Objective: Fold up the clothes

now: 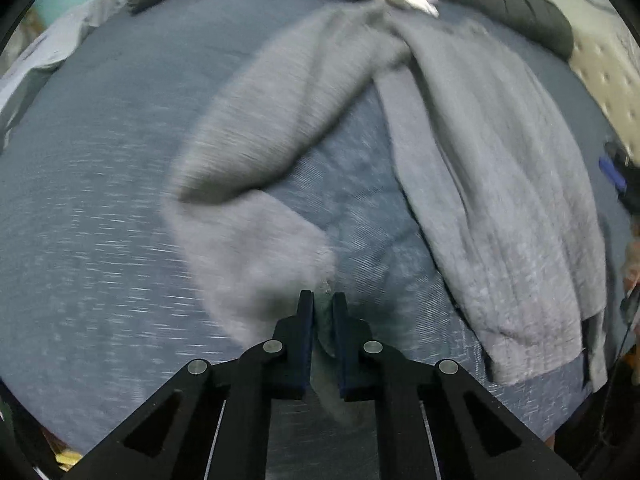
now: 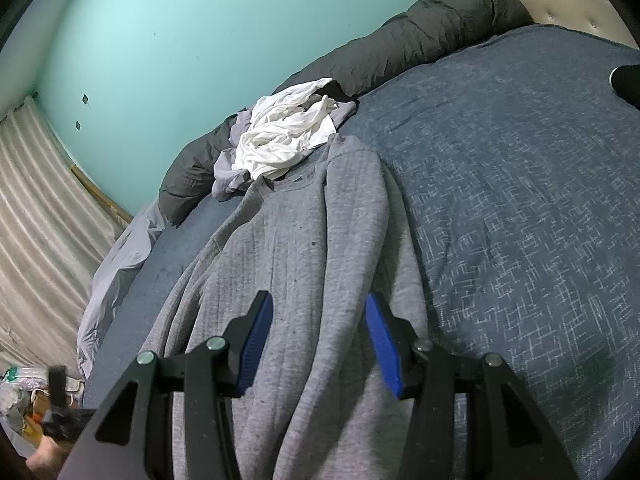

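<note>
A grey ribbed knit sweater (image 1: 492, 184) lies spread on a blue-grey woven bed cover (image 1: 100, 208), its body running from twelve toward five o'clock and one sleeve bending down toward six. The left gripper (image 1: 323, 300) has its dark-padded jaws nearly together, clamped on the cuff end of that sleeve, a strip of grey cloth showing between them. The right gripper (image 2: 319, 304) hovers over the sweater's body, its blue-padded jaws standing apart on nothing. A crumpled white garment (image 2: 284, 132) sits at twelve o'clock beside a dark grey padded quilt (image 2: 420, 40).
</note>
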Action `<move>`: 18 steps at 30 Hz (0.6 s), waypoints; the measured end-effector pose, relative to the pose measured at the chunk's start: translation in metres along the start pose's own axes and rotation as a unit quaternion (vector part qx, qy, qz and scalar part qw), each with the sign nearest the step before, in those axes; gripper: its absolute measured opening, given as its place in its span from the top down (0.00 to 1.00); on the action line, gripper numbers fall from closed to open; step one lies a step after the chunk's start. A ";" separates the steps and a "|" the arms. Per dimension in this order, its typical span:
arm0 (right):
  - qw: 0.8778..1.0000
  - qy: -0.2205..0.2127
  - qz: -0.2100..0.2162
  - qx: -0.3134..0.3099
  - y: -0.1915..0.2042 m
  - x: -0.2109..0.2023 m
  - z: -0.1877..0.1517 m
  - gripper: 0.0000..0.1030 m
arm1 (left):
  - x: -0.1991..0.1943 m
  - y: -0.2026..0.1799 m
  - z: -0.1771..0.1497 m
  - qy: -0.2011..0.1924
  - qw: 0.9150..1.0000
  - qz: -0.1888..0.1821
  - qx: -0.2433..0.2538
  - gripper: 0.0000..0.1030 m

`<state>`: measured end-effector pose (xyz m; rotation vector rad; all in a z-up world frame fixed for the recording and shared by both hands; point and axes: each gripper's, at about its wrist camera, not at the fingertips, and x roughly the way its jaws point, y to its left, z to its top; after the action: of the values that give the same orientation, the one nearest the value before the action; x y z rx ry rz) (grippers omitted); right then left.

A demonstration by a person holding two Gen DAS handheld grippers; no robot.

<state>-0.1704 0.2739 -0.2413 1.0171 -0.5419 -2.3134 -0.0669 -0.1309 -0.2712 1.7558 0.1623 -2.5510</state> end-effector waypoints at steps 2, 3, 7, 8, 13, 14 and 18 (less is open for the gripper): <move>1.000 0.001 -0.003 -0.003 0.001 0.000 -0.001 0.52 | -0.017 0.019 0.000 -0.018 1.000 0.006 -0.017 0.91; 1.000 0.001 -0.004 -0.004 0.002 0.000 -0.002 0.52 | -0.027 0.031 0.000 -0.028 0.999 0.013 -0.027 0.91; 1.000 0.001 -0.011 -0.011 0.004 0.000 -0.004 0.52 | -0.059 0.085 -0.004 -0.050 0.997 0.040 -0.052 0.91; 1.000 0.000 -0.014 -0.015 0.006 -0.001 -0.004 0.52 | -0.061 0.091 -0.001 -0.056 0.996 0.046 -0.058 0.91; 0.999 -0.003 -0.026 -0.025 0.011 -0.009 -0.007 0.52 | -0.081 0.128 0.001 -0.088 0.991 0.056 -0.087 0.92; 0.999 -0.002 -0.029 -0.026 0.013 -0.012 -0.009 0.52 | -0.086 0.135 0.001 -0.093 0.990 0.056 -0.092 0.92; 0.999 0.002 -0.039 -0.024 0.018 -0.024 -0.011 0.52 | -0.101 0.172 0.001 -0.122 0.984 0.043 -0.122 0.92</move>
<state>-0.1424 0.2734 -0.2250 1.0375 -0.4496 -2.3807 -0.0155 -0.3050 -0.1876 1.3259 0.3636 -2.5306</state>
